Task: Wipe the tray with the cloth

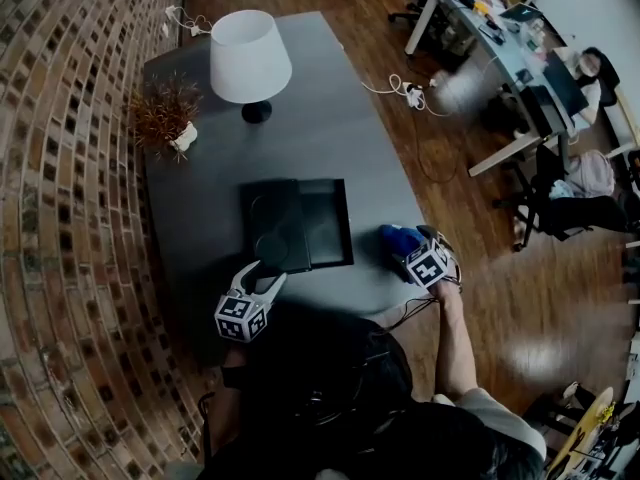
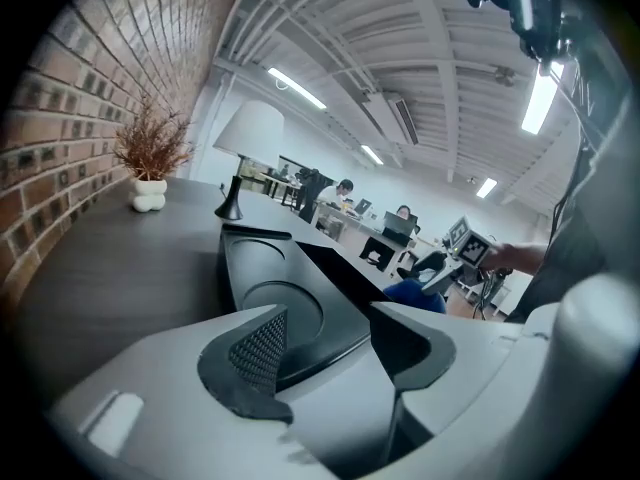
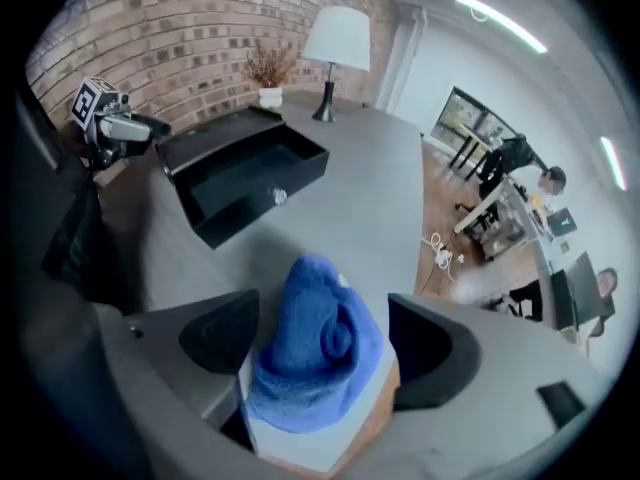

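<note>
The black tray point(image 1: 325, 223) lies in the middle of the grey table point(image 1: 350, 138), with round hollows in its left half. My left gripper point(image 1: 265, 276) is at the tray's near left corner. In the left gripper view the tray point(image 2: 290, 303) has its rim between the jaws of the left gripper point(image 2: 330, 343), which is shut on it. The blue cloth point(image 1: 398, 238) lies bunched on the table to the right of the tray, near the table's edge. My right gripper point(image 1: 412, 254) hangs over the cloth point(image 3: 315, 353), and its jaws stand wide on either side without pressing on the fabric. In the right gripper view the right gripper point(image 3: 320, 336) points steeply down.
A white-shaded lamp point(image 1: 250, 58) and a dried plant in a white pot point(image 1: 172, 118) stand at the far end of the table. A brick wall point(image 1: 60, 218) runs along the left. The table's right edge drops to a wooden floor with cables point(image 1: 405, 90) and office desks beyond.
</note>
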Available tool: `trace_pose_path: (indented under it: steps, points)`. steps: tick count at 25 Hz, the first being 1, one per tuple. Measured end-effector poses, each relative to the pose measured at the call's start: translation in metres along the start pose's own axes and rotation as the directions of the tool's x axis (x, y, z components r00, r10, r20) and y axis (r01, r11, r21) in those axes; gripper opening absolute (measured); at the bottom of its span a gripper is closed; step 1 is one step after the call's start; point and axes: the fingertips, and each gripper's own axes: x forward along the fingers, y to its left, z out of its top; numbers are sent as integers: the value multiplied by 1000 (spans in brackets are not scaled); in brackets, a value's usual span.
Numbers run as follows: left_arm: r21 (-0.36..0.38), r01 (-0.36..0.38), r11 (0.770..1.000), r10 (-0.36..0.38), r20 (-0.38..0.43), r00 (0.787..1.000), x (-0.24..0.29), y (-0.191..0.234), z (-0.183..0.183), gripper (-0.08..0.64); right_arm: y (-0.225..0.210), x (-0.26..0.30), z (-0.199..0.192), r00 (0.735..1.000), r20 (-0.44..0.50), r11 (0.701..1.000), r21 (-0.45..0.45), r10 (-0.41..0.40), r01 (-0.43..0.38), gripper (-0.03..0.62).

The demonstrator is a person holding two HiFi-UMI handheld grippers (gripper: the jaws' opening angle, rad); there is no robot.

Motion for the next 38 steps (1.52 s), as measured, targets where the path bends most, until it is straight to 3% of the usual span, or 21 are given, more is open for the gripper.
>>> trace_pose_path:
  steps: [2, 4, 5, 7, 8, 11, 14, 15, 17, 21, 22, 25, 27, 28, 29, 31, 33, 35, 38]
  points:
    - [-41, -13, 999, 15, 55, 998, -5, 12, 11, 261, 8, -20, 44, 992, 117, 999, 13, 41, -43, 446]
    - [-107, -13, 994, 23, 91, 996, -8, 26, 22, 261, 31, -32, 94, 944, 280, 978, 62, 174, -199, 446]
    - [-141, -8, 990, 22, 95, 995, -6, 33, 26, 262, 49, -31, 116, 896, 354, 943, 95, 267, -319, 446]
    - [-188, 10, 982, 5, 81, 997, 1, 44, 30, 283, 86, -15, 138, 791, 436, 825, 167, 429, -540, 446]
    - [-203, 20, 979, -7, 68, 998, 7, 49, 31, 291, 100, -1, 138, 765, 437, 773, 210, 473, -598, 446]
    - [-246, 49, 968, -37, 54, 998, 22, 59, 36, 299, 119, 33, 128, 755, 412, 680, 344, 510, -648, 445]
    - [-287, 66, 956, -52, 57, 997, 31, 69, 41, 301, 125, 33, 141, 706, 476, 604, 378, 524, -702, 439]
    - [-297, 73, 952, -57, 61, 996, 32, 70, 42, 290, 128, 30, 146, 683, 491, 586, 363, 541, -724, 406]
    - [-318, 84, 944, -63, 75, 995, 32, 72, 43, 282, 140, 26, 159, 637, 500, 559, 320, 587, -765, 402]
    - [-345, 76, 936, -46, 97, 994, 31, 72, 44, 279, 183, 26, 192, 560, 480, 530, 212, 675, -821, 400]
    - [-352, 74, 933, -40, 101, 994, 31, 72, 44, 279, 195, 27, 200, 552, 471, 530, 194, 687, -825, 400]
    - [-366, 73, 928, -34, 114, 993, 32, 70, 45, 279, 210, 33, 204, 593, 410, 584, 162, 693, -795, 400]
    - [-368, 80, 927, -37, 121, 992, 27, 69, 48, 279, 204, 29, 202, 595, 388, 593, 141, 704, -793, 400]
    - [-374, 75, 924, -25, 135, 991, 20, 70, 50, 279, 195, 26, 203, 603, 387, 610, 121, 698, -783, 400]
    - [-393, 63, 917, 0, 161, 987, 7, 73, 53, 279, 182, 24, 207, 625, 388, 647, 91, 677, -757, 400]
    - [-473, 43, 880, 74, 226, 971, -29, 81, 51, 279, 149, 20, 225, 676, 400, 736, 8, 619, -677, 400]
    - [-565, 19, 825, 136, 230, 964, -64, 84, 27, 279, 122, 17, 255, 700, 414, 792, -92, 582, -604, 400]
    - [-620, -13, 784, 137, 154, 979, -82, 73, -10, 279, 112, 21, 291, 707, 401, 809, -200, 582, -553, 400]
    - [-677, 54, 734, 11, 91, 996, -77, 41, -39, 279, 118, 50, 333, 736, 303, 791, -331, 605, -515, 400]
